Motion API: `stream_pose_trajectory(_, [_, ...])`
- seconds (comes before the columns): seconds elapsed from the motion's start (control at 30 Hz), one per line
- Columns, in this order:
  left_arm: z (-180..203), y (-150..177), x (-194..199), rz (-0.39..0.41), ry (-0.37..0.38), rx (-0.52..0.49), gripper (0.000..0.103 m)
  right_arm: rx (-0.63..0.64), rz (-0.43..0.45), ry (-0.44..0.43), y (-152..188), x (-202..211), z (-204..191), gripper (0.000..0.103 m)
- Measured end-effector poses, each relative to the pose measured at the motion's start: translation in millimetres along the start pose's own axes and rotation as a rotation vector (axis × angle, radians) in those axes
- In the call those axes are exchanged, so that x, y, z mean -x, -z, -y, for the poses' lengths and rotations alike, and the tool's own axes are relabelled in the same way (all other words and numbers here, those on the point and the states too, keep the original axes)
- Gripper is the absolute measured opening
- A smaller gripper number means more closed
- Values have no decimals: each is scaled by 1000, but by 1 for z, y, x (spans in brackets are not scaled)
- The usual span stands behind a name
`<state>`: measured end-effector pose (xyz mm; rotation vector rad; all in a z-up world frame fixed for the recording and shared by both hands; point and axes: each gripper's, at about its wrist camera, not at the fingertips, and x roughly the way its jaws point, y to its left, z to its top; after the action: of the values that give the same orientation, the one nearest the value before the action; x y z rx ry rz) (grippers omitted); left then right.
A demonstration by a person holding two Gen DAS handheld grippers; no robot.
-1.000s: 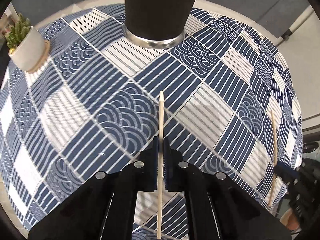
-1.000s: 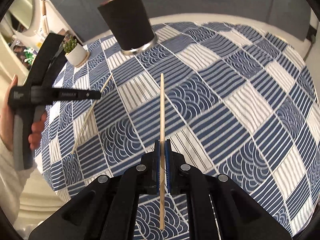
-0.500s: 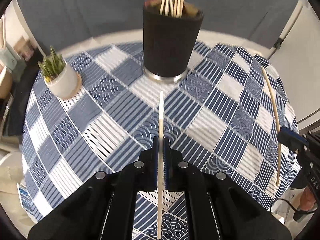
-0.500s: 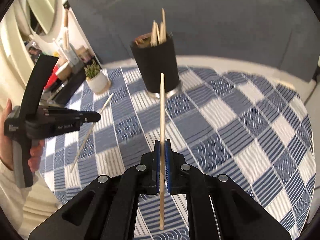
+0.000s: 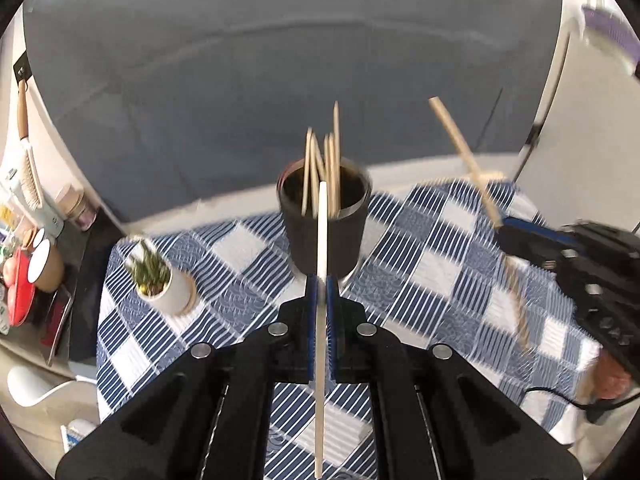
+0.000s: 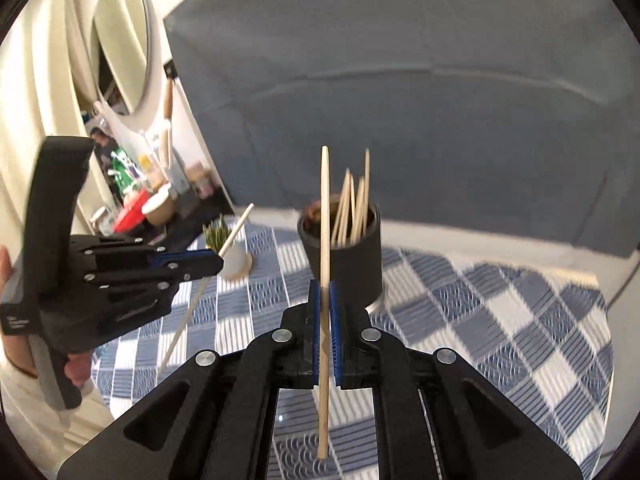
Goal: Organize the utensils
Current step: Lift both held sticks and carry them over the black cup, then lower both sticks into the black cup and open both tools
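My left gripper [image 5: 321,280] is shut on a pale wooden chopstick [image 5: 321,240] that runs straight up between its blue pads. Its tip overlaps the black utensil cup [image 5: 324,232], which holds several chopsticks and stands on the blue checked tablecloth [image 5: 440,264]. My right gripper [image 6: 325,286] is shut on another chopstick [image 6: 325,208], upright and just left of the cup [image 6: 344,256]. Each gripper shows in the other's view: the right gripper [image 5: 502,226] at the right edge, the left gripper [image 6: 219,260] at the left, both above the table.
A small potted plant in a white pot [image 5: 160,284] stands left of the cup. A grey sofa back [image 5: 280,80] fills the background. A cluttered shelf [image 5: 28,260] with jars and red items lies at far left. A person's hand [image 6: 6,264] holds the left gripper's handle.
Both grippers have risen well above the table with their chopsticks. The views tilted up, so the cup's open mouth and the sofa now show. The cup looks smaller and lower.
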<state>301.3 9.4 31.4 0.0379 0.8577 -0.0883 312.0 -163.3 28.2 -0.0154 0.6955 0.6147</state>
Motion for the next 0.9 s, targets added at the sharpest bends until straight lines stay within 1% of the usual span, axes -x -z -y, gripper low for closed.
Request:
stream_pose_trajectory(0.17, [-4,-31,15,77,20,16,5,14,68,-32,-39,-1,5,5])
stream_pose_trajectory(0.27, [-6,-51,15,116,5,12,5,18,105,-60,-57,-2,9,5])
stream_pose_trajectory(0.37, [-11,-67,9,137,-1,17,5,20,142,-97,-76,-7,13,5])
stream_pose_trajectory(0.5, [-19,-84,-2,149,30,41,5,18,174,-150,-94,-17,16,5])
stream_pose_trajectory(0.6, [-25,-92,-11,158,35,53,5,18,201,-201,-104,-28,19,5])
stream_pose_trajectory(0.77, [-38,-101,-25,223,107,87,5,5,238,-262,-116,-50,27,5])
stream_pose_trajectory(0.9, [-52,-110,-35,272,152,113,5,-15,242,-299,-123,-72,38,5])
